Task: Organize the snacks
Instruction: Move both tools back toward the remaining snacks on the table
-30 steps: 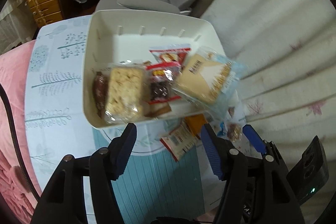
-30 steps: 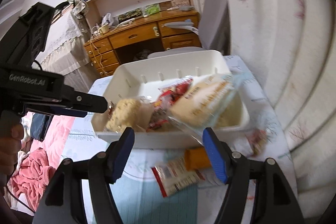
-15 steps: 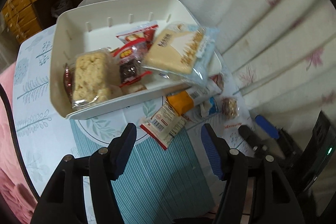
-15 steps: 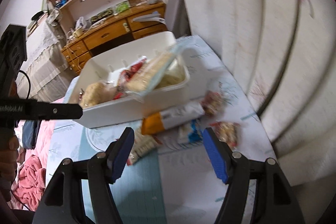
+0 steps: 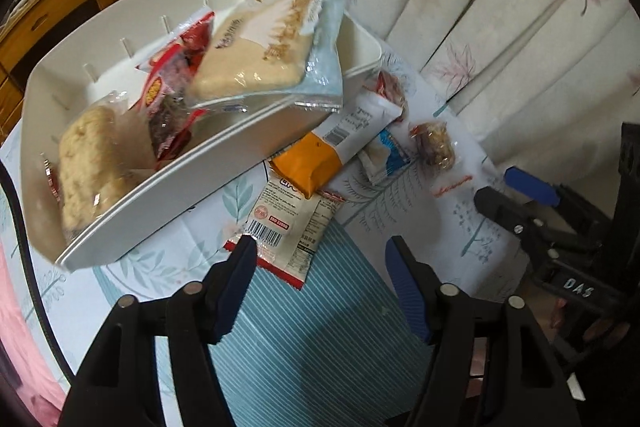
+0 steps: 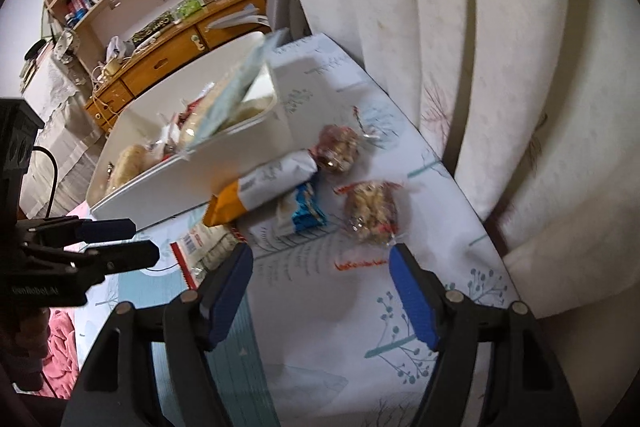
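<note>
Tablecloth [image 5: 304, 347]: loose snacks [image 5: 316, 163] beside bin [image 5: 192, 179]

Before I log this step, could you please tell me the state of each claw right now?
Left claw: open, holding nothing, jaws just widened.
Right claw: open, holding nothing, jaws just widened.

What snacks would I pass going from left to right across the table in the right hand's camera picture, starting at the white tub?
White tub → orange and white packet → small blue and white packet → clear-wrapped nutty snack, which lies nearest the curtain.
</note>
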